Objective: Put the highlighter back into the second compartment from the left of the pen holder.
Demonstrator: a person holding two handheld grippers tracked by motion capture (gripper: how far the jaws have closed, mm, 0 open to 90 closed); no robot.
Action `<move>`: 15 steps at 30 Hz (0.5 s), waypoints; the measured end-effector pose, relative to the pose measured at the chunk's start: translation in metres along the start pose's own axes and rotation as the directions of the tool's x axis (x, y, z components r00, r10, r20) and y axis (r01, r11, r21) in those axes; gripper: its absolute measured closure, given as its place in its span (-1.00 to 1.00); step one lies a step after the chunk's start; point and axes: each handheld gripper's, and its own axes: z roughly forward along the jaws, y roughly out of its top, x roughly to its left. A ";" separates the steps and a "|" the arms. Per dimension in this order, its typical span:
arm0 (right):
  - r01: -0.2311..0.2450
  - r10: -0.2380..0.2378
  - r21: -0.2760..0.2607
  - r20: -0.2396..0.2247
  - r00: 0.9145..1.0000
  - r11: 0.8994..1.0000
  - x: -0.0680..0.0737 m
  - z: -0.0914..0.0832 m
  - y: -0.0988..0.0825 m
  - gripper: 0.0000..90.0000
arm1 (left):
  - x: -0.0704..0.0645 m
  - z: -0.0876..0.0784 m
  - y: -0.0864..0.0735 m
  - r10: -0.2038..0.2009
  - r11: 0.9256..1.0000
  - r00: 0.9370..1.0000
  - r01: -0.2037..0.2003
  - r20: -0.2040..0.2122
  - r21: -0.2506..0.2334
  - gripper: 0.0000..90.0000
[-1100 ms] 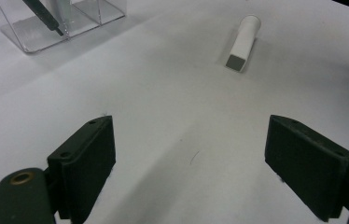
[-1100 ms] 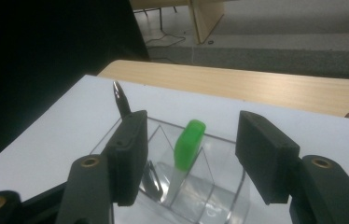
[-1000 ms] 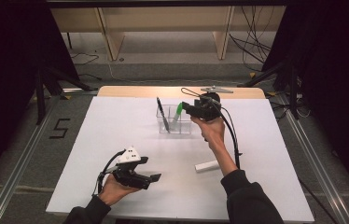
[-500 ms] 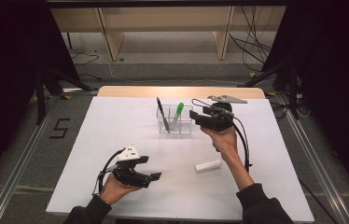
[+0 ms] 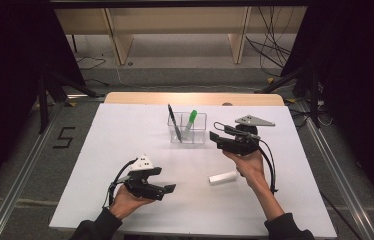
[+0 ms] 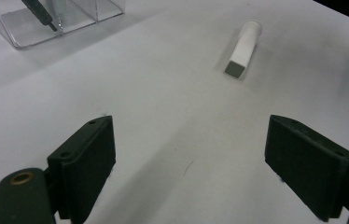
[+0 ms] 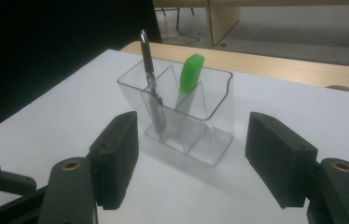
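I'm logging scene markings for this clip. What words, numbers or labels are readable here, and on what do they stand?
"5": black mark on the grey floor, left of the table.
No readable print on the clear organizer, green marker, black pen or white block.

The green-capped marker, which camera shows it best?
The right gripper view: the green-capped marker stands close and large in the clear holder, beside the black pen. The high view shows it small and far; the left gripper view catches just the holder's corner.
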 end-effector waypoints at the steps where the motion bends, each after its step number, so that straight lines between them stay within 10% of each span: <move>1: -0.001 0.001 -0.001 0.001 1.000 1.000 0.000 -0.002 -0.002 -0.22 | 0.000 0.001 0.000 0.000 1.000 1.000 0.000 -0.001 0.004 -0.65; 15: 0.030 -0.031 0.008 0.032 0.999 1.000 -0.004 -0.029 -0.038 -0.23 | -0.006 0.015 0.009 0.016 0.999 1.000 -0.016 0.016 0.039 -0.65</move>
